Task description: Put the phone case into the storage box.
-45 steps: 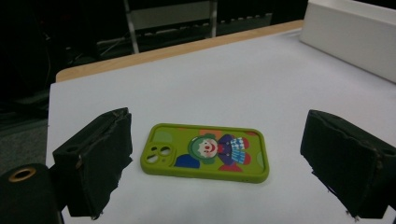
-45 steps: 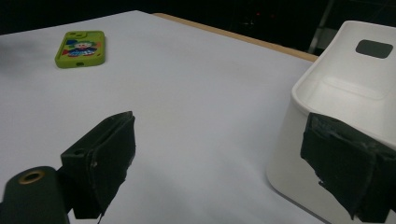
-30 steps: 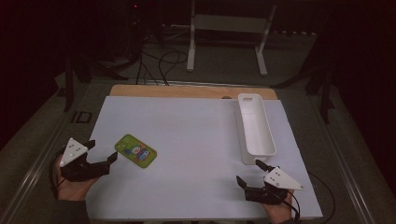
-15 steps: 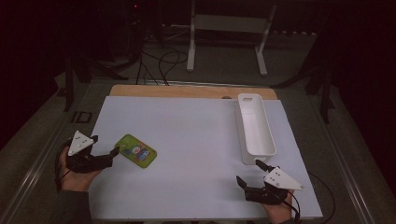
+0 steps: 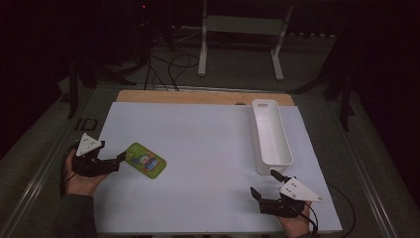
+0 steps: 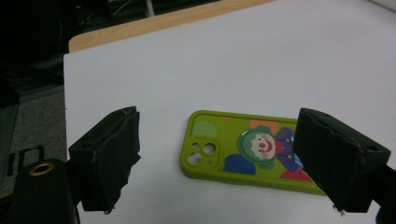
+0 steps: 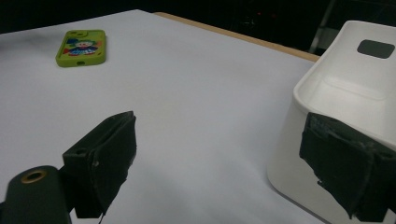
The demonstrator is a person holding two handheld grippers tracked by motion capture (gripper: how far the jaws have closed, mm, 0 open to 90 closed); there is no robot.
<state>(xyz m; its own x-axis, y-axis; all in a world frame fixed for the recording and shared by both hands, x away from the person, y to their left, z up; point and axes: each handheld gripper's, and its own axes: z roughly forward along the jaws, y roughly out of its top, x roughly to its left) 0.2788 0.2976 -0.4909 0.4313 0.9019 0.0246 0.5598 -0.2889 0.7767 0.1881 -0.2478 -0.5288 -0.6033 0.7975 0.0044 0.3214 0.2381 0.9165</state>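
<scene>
Since a second ago the left gripper (image 5: 119, 159) has slid forward across the white sheet (image 5: 208, 148) toward the phone case (image 5: 145, 160), so its jaw tips now sit just beside the case's near end, while the right gripper (image 5: 264, 184) has stayed put near the front edge. Jaws on the left are spread wide, and in the left gripper view the green phone case (image 6: 243, 151) lies flat straight ahead, between the two pads but a little beyond them, camera cut-out toward the gripper and clown picture facing up. That reads as the last bit of an approach, with the grab not yet made; a short push forward should bring the case between the pads. Wide too are the jaws on the right, holding nothing, with the end of the white bin (image 7: 345, 116) just beyond its right-hand pad
</scene>
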